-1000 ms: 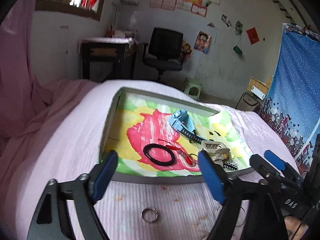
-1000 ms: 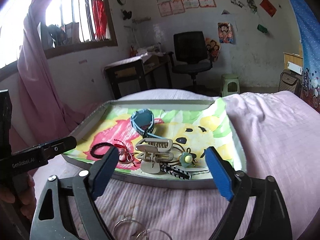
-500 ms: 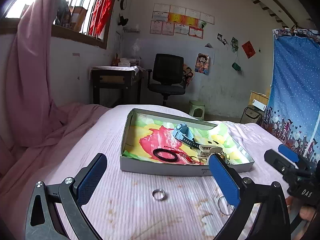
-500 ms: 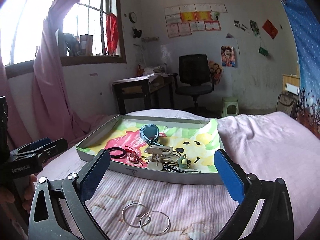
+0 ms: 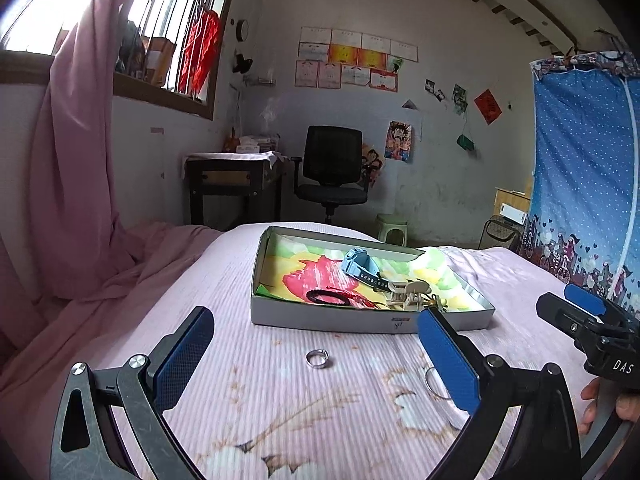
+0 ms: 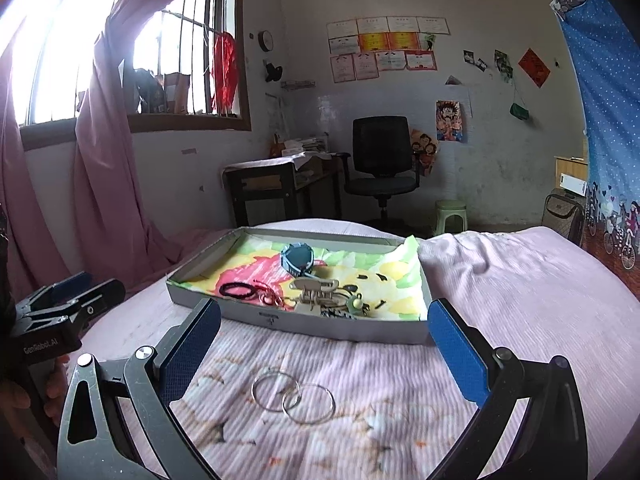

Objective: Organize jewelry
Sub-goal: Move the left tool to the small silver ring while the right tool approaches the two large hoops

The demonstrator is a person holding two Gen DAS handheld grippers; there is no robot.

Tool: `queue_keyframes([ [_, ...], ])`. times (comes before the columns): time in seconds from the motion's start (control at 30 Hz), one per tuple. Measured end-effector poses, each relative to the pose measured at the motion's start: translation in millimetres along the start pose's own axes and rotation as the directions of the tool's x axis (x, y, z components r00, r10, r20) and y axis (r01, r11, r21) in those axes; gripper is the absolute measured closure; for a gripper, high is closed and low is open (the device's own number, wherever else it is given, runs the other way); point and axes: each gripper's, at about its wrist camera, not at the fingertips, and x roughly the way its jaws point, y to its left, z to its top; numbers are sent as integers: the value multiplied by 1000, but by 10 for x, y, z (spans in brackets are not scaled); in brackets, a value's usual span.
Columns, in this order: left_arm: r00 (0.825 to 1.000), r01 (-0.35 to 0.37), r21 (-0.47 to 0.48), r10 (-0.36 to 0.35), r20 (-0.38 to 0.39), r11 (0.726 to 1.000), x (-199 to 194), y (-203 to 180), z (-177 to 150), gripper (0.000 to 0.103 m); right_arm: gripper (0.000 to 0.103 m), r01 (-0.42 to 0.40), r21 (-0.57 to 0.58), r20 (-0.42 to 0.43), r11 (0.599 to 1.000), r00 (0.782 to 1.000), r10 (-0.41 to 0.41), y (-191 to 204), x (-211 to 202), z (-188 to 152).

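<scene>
A shallow grey box [image 5: 320,322] [image 6: 256,314] with a colourful cloth lining sits on the pink bed. It holds a blue watch [image 5: 360,266] [image 6: 298,260], a black bracelet [image 5: 328,298] [image 6: 236,290], a beige hair clip [image 5: 406,294] [image 6: 314,290] and small pieces. A small silver ring [image 5: 317,359] lies on the bed in front of the box. Two thin silver hoops [image 6: 292,398] lie overlapping near the right gripper. My left gripper [image 5: 316,364] is open and empty around the ring's spot. My right gripper [image 6: 320,354] is open and empty above the hoops.
The pink bedspread [image 5: 280,408] has a floral print at the front. A pink curtain [image 5: 68,160] hangs on the left. A desk [image 5: 236,184], black office chair [image 5: 332,176] and green stool [image 5: 392,232] stand behind the bed. A blue curtain [image 5: 580,184] hangs on the right.
Both grippers have pulled back and down from over the box toward the front of the bed. The ring and hoops now lie between their open fingers.
</scene>
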Motion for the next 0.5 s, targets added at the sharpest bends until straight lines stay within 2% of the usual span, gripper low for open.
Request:
queue_keyframes([
  [0.17,1000,8,21,-8,-4,1000,-47,-4,-70,0,1,11,-1,-28,1000,1000,-11,-20,-70,-63],
  [0.23,999,32,29,-31,-30,999,-40,-3,-100,0,1,12,-5,-42,1000,999,-12,-11,-77,-78],
  [0.5,992,41,64,-33,-121,997,103,0,-166,0,1,-2,-9,-178,1000,984,0,2,144,-185],
])
